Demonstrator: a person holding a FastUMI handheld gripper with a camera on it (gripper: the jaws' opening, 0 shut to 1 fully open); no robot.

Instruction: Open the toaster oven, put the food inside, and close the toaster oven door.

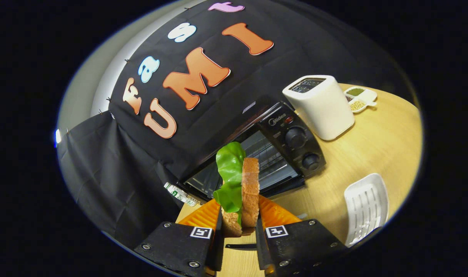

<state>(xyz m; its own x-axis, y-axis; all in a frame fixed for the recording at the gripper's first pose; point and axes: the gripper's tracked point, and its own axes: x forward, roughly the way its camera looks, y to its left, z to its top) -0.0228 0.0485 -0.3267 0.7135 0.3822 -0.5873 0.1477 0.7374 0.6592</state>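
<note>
Gripper view, left to right: you have one small bottle [181, 194] lying beside the toaster oven's left corner, partly hidden behind the oven and your gripper, so its contents cannot be made out. Next, the gripper [239, 215]: its two fingers pinch one sandwich [246, 192] from both sides, held on edge, with two bread slices and one green lettuce leaf sticking out above; its lower end is cut off behind the fingers. Just beyond the sandwich stands one black toaster oven [270, 154] on the wooden table [372, 150]. Its door hangs open, a wire rack shows inside, and the sandwich covers part of the cavity, so you cannot tell whether anything lies in there. Two knobs sit on its right panel. To the right stands one white pop-up toaster [322, 105], slots seen from above, nothing visible in them. Behind it, one divided dish [360, 99] holds green and pale grains; a third section is half hidden. Nearer you, one white ribbed tray [366, 206] lies bare.
</note>
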